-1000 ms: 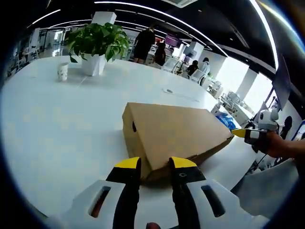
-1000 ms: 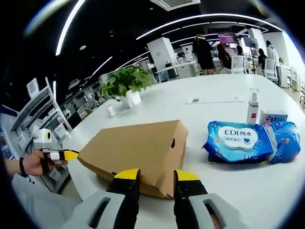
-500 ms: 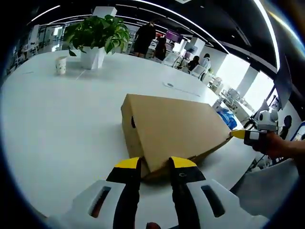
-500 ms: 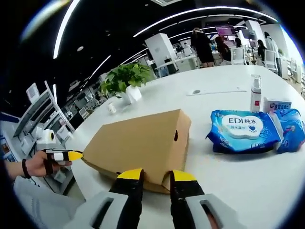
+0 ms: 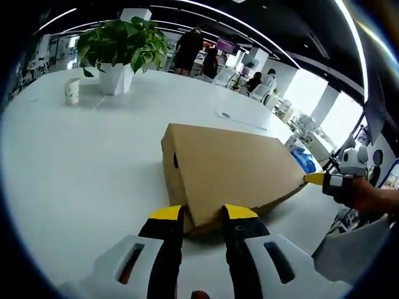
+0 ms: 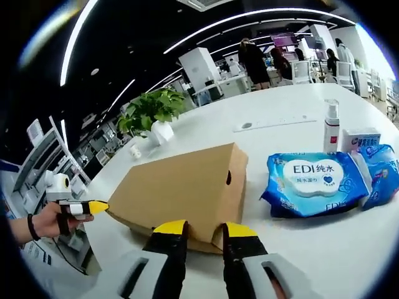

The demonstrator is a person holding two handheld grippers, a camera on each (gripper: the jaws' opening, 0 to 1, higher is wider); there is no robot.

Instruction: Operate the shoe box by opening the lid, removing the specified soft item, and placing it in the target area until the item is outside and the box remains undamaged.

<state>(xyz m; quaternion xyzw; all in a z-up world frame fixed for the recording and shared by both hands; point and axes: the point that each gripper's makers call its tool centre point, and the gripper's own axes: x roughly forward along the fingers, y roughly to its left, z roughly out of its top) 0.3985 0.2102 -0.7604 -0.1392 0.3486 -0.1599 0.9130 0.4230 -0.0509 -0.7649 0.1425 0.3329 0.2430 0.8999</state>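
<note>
Cup in left gripper view, wipes pack in right

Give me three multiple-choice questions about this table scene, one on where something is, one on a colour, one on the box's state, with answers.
1. In the right gripper view, what lies right of the box?
A. plant
B. wipes pack
C. cup

2. What colour are the gripper jaw tips?
A. yellow
B. red
C. green

3. How is the box lid?
A. off, beside the box
B. fully upright
C. down over the box

Answers:
1 B, the blue wipes pack lies on the table beside the box's right end.
2 A, the left gripper and right gripper both have yellow tips.
3 C, the lid covers the box, with each gripper at a near corner.
</note>
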